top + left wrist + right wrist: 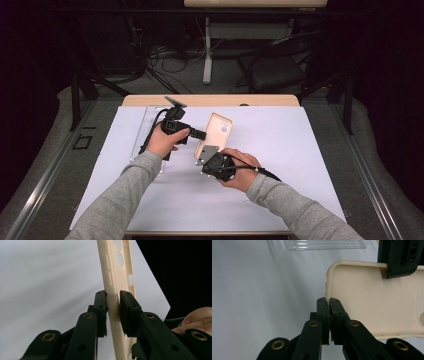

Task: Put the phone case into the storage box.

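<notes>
A cream phone case (216, 132) is held tilted above the white sheet, its inner side with the camera cutouts facing up. My left gripper (202, 134) comes in from the left, shut on the case's long side wall (112, 272), one pad on each face of it (113, 302). My right gripper (201, 156) comes in from the near side, shut on the case's short end beside a corner (329, 303). In the right gripper view the case (372, 302) spreads to the right, and a finger of the left gripper (398, 257) clamps its far edge.
A clear plastic tray (145, 127) lies on the white sheet (280, 165) left of my left hand; its edge (324, 243) shows in the right gripper view. Beyond the table's wooden far edge (210, 100) stand a chair (275, 70) and loose cables.
</notes>
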{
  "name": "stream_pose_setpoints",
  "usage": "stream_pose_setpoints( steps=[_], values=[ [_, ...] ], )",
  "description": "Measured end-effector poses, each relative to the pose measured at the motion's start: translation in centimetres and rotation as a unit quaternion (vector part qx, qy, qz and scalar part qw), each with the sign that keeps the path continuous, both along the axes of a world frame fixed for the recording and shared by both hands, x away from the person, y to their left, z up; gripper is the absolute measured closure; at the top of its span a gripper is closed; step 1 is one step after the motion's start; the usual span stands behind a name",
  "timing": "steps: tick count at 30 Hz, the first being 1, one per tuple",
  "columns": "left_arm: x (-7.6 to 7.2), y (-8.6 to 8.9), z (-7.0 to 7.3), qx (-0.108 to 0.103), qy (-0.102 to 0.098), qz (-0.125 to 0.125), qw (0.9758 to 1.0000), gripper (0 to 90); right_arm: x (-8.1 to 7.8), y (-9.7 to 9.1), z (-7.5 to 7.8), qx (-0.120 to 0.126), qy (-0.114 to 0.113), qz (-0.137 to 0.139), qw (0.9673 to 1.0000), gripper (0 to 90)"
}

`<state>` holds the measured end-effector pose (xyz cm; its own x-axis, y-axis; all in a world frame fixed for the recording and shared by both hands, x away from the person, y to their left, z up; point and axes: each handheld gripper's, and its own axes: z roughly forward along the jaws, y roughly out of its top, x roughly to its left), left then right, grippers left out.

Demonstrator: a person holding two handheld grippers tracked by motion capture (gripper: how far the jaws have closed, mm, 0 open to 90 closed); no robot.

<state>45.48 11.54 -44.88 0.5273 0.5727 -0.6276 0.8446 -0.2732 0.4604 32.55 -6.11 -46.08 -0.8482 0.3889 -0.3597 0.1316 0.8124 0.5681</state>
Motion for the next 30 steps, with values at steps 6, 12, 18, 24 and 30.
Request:
stream_pose_setpoints(
  steps=[6, 12, 18, 24, 30],
  values=[
    [0.01, 0.20, -0.06, -0.008, 0.030, 0.022, 0.9993, 78.2, -0.07, 0.03, -0.01, 0.001, 0.002, 0.000, 1.0000, 87.5],
    [0.02, 0.26, -0.03, -0.012, 0.035, 0.027, 0.9989, 78.9, -0.01, 0.02, 0.04, 0.004, 0.000, 0.001, 1.0000, 87.5],
    [0.00, 0.26, -0.01, -0.015, 0.048, 0.034, 0.9981, 79.9, -0.04, 0.04, 0.00, 0.004, 0.000, 0.000, 1.0000, 87.5],
    [-0.02, 0.34, 0.08, -0.016, 0.053, 0.042, 0.9976, 80.3, -0.08, 0.06, 0.03, 0.007, -0.001, -0.002, 1.0000, 87.5],
    [-0.02, 0.31, 0.04, -0.013, 0.055, 0.044, 0.9974, 80.6, -0.02, 0.02, 0.01, 0.007, -0.002, 0.001, 1.0000, 87.5]
  ],
)
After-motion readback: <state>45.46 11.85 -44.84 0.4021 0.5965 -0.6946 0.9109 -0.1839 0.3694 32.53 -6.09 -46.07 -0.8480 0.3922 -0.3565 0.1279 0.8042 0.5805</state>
